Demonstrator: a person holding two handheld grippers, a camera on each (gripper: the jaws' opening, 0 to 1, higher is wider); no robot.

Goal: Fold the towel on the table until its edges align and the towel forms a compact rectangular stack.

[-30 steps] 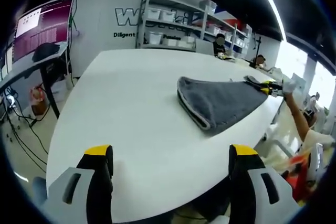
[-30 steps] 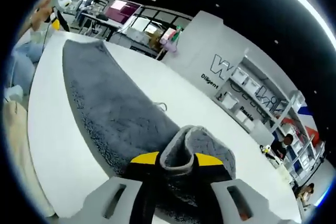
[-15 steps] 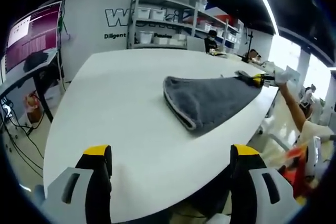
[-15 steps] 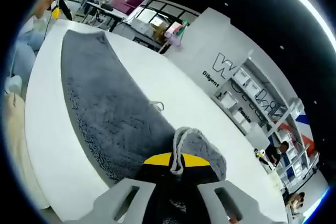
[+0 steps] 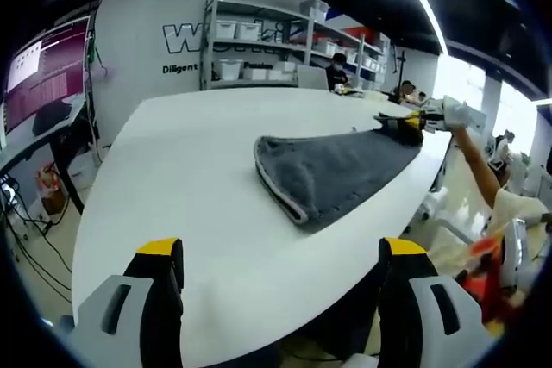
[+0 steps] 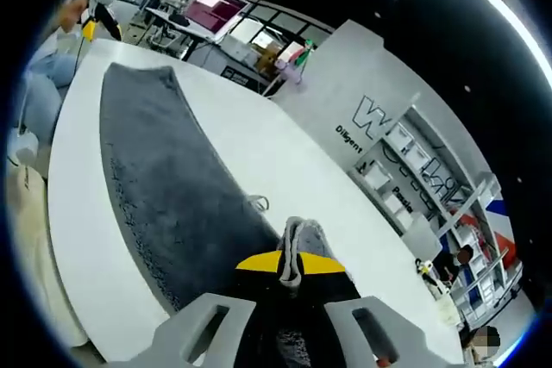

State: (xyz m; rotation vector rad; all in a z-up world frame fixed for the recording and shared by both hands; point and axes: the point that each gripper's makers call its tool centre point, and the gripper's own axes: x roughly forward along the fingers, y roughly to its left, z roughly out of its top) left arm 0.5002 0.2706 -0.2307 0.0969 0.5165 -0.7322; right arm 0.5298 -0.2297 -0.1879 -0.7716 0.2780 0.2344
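A grey towel (image 5: pixel 338 170) lies folded lengthwise on the white table (image 5: pixel 190 178), its near end rounded with a pale hem. My left gripper (image 5: pixel 280 252) hangs open over the table's near edge, well short of the towel, with nothing between its fingers. At the towel's far end my right gripper (image 5: pixel 404 122) pinches the cloth. In the right gripper view the right gripper (image 6: pixel 291 263) is shut on a bunched fold of the towel (image 6: pixel 164 170), which stretches away flat to the upper left. The left gripper (image 6: pixel 90 28) shows small beyond that far end.
Shelves with white bins (image 5: pixel 259 49) stand behind the table against a lettered wall. A desk with a purple screen (image 5: pixel 43 66) is at the left. The person's arm (image 5: pixel 483 178) reaches in along the table's right edge. People sit at the far back.
The right gripper's jaws have drawn tighter on the towel fold, which now stands thin between them. The left gripper view has shifted a little; its jaws stay open.
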